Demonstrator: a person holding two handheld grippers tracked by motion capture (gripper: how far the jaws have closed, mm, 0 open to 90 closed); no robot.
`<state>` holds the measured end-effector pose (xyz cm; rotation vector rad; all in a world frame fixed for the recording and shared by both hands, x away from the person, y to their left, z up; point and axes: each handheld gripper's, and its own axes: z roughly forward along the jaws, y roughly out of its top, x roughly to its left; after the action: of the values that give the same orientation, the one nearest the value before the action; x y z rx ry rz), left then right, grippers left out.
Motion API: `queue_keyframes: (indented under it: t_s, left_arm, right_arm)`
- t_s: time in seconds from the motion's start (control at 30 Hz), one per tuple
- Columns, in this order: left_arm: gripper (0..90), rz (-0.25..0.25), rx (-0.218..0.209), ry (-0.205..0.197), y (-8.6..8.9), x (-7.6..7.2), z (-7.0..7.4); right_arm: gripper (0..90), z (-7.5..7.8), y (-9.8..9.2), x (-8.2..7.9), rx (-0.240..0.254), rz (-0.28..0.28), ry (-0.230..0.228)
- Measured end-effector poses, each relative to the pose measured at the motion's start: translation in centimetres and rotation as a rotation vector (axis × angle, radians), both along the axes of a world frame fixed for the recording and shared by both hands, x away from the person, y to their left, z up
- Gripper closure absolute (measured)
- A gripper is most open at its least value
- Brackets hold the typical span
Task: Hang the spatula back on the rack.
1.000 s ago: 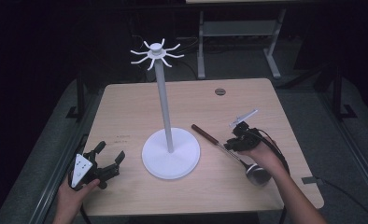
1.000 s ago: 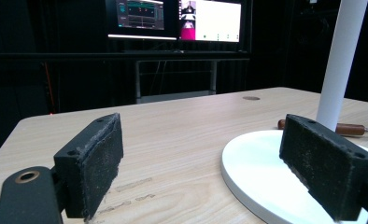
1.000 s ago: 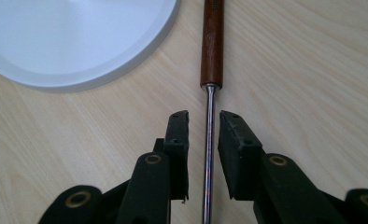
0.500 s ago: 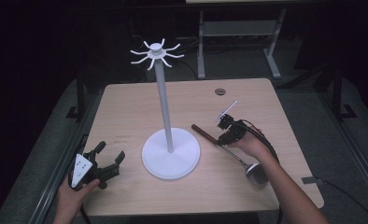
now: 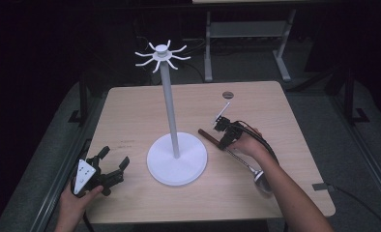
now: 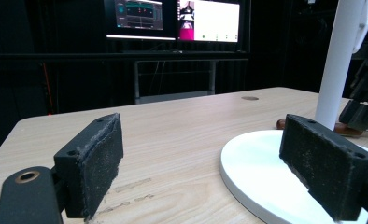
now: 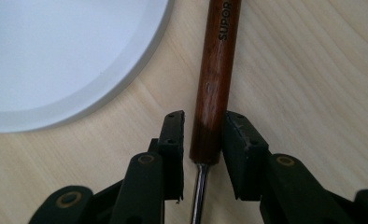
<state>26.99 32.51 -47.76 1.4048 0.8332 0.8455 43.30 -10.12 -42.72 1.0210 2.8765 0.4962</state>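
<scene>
Two views disagree in detail on my right gripper. From the high view it is a dark mass over the ladle beside the white stand, and the gap at the jaws cannot be read. My right gripper view settles it — the ladle's brown wooden handle runs straight up between my two pads, its lower end level with them, the steel shaft continuing below. A thin gap shows at the left pad; the right pad sits at the wood. My jaws have just been opening, handle between them, and I have no hold on it.

The ladle lies flat on the table, bowl toward me, handle tip just beside the stand's round base.

My left gripper rests low near the front left corner, jaws wide apart, nothing between them.
</scene>
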Motion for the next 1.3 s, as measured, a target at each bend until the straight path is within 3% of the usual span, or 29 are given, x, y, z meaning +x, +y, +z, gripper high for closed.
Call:
queue_keyframes:
  t_s: [0.43, 0.8, 1.03, 1.3]
  left_arm:
    - [13.1, -0.001, 0.0, 0.001, 0.0, 0.0, 0.0]
    - [13.1, -0.002, 0.0, 0.001, 0.0, 0.0, 0.0]
    - [13.1, -0.002, 0.001, 0.001, 0.0, 0.0, 0.0]
    - [13.1, -0.001, -0.001, 0.002, 0.0, 0.0, 0.0]
  right_arm:
    - [68.7, -1.1, 0.8, 0.6, -0.062, -0.004, 0.024]
    - [70.8, -1.2, 0.9, 0.5, -0.07, -0.023, 0.026]
    - [71.9, -1.0, 0.7, 0.3, -0.045, -0.023, 0.025]
    - [72.5, 0.5, -0.3, -0.1, 0.028, -0.035, -0.008]
